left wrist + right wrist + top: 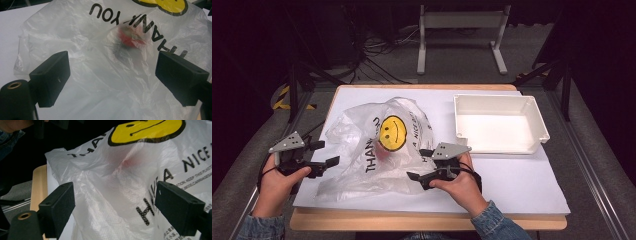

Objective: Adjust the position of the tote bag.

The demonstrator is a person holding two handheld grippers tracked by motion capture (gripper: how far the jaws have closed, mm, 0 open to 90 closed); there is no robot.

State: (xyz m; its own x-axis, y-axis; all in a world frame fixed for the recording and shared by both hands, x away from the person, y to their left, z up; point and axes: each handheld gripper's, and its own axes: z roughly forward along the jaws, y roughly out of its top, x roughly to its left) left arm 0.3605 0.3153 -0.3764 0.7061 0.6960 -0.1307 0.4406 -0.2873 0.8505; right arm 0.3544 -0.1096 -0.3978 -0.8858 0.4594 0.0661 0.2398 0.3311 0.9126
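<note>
High view: the plastic bag (377, 150) lies between both grippers, left gripper (326, 154) and right gripper (419, 164) fingers wide, holding nothing; something red, perhaps, inside.

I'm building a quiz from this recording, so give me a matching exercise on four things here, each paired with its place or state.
Things:
1. plastic bag
2. white bin
3. left tool
4. red object

Places or states:
A. inside the bag, seen through the film
B. open, at the bag's left edge
C. crumpled on the table, smiley face up
D. empty, at the table's right rear

Pairs: 1-C, 2-D, 3-B, 4-A
</note>
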